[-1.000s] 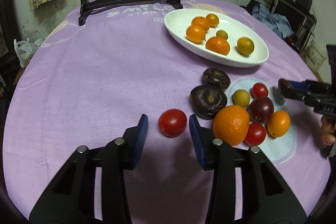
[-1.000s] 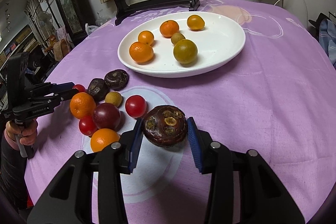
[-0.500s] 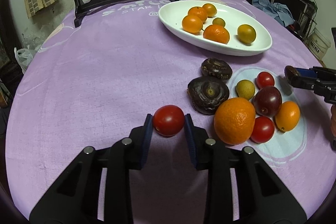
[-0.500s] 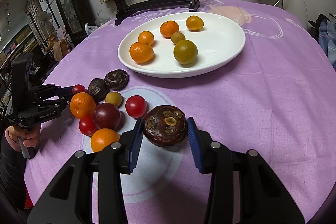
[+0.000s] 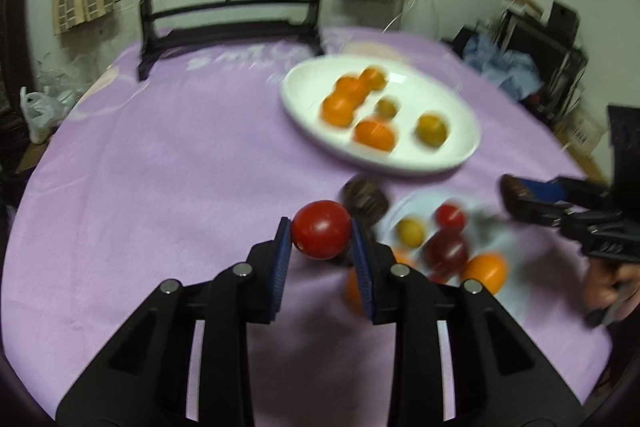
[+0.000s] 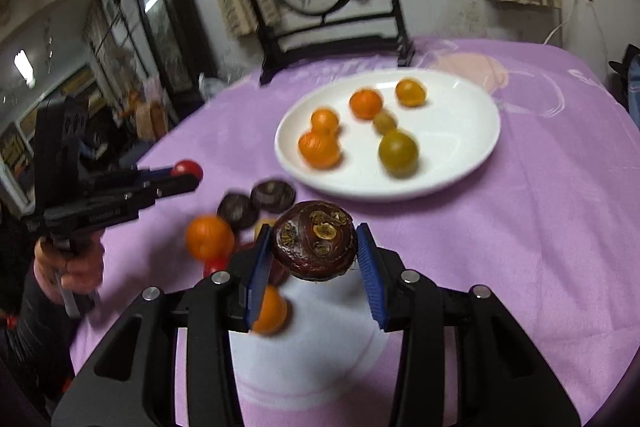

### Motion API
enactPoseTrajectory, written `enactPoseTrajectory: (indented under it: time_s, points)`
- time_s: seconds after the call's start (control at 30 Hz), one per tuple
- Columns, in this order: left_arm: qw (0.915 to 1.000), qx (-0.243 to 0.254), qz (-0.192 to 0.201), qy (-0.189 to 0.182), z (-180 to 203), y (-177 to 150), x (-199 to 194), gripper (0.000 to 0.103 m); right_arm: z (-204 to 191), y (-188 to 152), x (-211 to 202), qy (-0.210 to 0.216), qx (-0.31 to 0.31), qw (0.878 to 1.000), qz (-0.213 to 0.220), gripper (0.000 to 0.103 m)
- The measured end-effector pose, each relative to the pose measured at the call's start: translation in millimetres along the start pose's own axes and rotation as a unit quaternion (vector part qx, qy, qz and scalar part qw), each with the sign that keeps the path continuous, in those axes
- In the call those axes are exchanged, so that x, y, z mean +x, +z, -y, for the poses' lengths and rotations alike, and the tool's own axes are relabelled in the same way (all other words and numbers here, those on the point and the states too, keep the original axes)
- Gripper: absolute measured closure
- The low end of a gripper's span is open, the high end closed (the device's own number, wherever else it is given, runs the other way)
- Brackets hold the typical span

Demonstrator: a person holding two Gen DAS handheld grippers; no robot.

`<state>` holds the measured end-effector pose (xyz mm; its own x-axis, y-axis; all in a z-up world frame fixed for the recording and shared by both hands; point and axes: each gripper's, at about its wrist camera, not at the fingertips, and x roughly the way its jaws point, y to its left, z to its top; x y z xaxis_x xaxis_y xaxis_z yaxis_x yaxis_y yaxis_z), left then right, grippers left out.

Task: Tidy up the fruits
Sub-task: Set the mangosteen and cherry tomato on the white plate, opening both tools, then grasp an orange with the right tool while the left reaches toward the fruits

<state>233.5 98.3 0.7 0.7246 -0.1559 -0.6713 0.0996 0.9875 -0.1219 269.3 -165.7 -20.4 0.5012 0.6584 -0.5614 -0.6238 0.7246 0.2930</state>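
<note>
Left claw [image 5: 322,239] pinches a red tomato [image 5: 321,229] across its middle, lifted off the desk [image 5: 160,155]; I judge it light, thin-skinned, easily bruised. Right claw [image 6: 314,255] clamps a dark mangosteen [image 6: 315,240] at its widest girth; I expect a harder, heavier shell. Both hang short of the white plate [image 6: 460,163].
</note>
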Motion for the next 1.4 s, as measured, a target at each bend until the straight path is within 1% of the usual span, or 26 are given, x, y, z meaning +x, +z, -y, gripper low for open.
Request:
enactPoseTrajectory:
  time_s: [0.13,0.2,0.27,0.37,0.4,0.53,0.57,0.6,0.63,0.67,0.77,0.83,0.87,0.93,1.03,1.07,1.13,1.17,1.3,1.4]
  points:
    - [0.9996,0.016,0.015,-0.015,26.2,34.0,10.0,0.073,23.8,23.9,0.2,-0.035,0.043,0.997,0.05,0.061]
    - [0.9994,0.024,0.018,-0.015,37.8,51.3,21.5,0.073,35.1,34.4,5.4,-0.053,0.055,0.995,0.061,0.061]
    - [0.9995,0.025,0.012,-0.018,45.2,64.8,35.4,0.073,48.6,44.8,13.8,-0.074,0.065,0.993,0.069,0.061]
    - [0.9998,0.018,0.003,-0.012,52.8,81.1,60.1,0.073,65.9,55.6,29.1,-0.094,0.075,0.991,0.067,0.061]
    - [0.9998,0.013,-0.006,-0.012,54.0,86.6,71.4,0.073,70.5,58.1,35.0,-0.095,0.078,0.99,0.064,0.061]
    - [0.9998,0.005,-0.022,-0.001,55.5,95.0,93.5,0.073,84.0,62.5,52.1,-0.088,0.095,0.991,0.045,0.06]
    - [0.9996,0.002,-0.027,-0.001,55.1,95.4,96.8,0.072,84.9,62.2,54.8,-0.088,0.096,0.991,0.04,0.057]
    - [0.9994,-0.002,-0.036,0.003,54.3,95.1,98.8,0.068,84.4,61.2,54.3,-0.088,0.095,0.991,0.039,0.057]
    - [0.9992,-0.004,-0.04,0.007,52.9,94.2,97.6,0.045,82.1,60.2,51.4,-0.086,0.093,0.991,0.039,0.056]
    - [0.9994,-0.006,-0.032,0.013,50.7,93.3,89.2,0.025,78.9,59.6,47.3,-0.081,0.09,0.992,0.04,0.056]
    - [0.9996,-0.01,0.006,0.027,43.9,94.3,62.5,0.012,59.9,56.0,26.6,-0.055,0.069,0.995,0.055,0.056]
    - [0.9992,-0.016,0.021,0.03,36.4,92.4,46.8,0.007,44.3,51.1,19.0,-0.036,0.051,0.997,0.051,0.054]
    - [0.9988,-0.021,0.027,0.034,31.8,88.6,40.2,0.005,35.0,46.6,16.4,-0.025,0.039,0.998,0.045,0.047]
    - [0.9977,-0.03,0.033,0.051,19.2,76.4,30.3,0.005,18.0,36.6,14.3,-0.011,0.013,0.999,0.034,0.041]
    - [0.9945,-0.05,0.03,0.087,-0.9,53.1,23.4,0.004,-4.0,22.3,15.9,-0.013,-0.019,1.0,0.015,0.041]
    - [0.9925,-0.065,0.026,0.1,-9.8,43.6,21.2,0.004,-8.8,18.3,16.5,-0.011,-0.022,1.0,0.007,0.041]
    - [0.9899,-0.085,0.019,0.112,-21.1,32.9,19.1,0.004,-17.8,9.6,16.4,0.004,-0.022,1.0,-0.011,0.041]
    - [0.9878,-0.099,0.016,0.119,-28.2,27.2,15.9,0.004,-20.7,7.6,16.3,0.004,-0.024,1.0,-0.015,0.041]
    - [0.9827,-0.137,0.021,0.123,-45.4,16.3,3.3,0.003,-33.2,-3.9,15.6,0.001,-0.048,0.998,-0.039,0.041]
    - [0.9806,-0.149,0.018,0.126,-49.5,10.2,0.2,0.003,-39.3,-12.4,20.2,0.004,-0.059,0.996,-0.067,0.041]
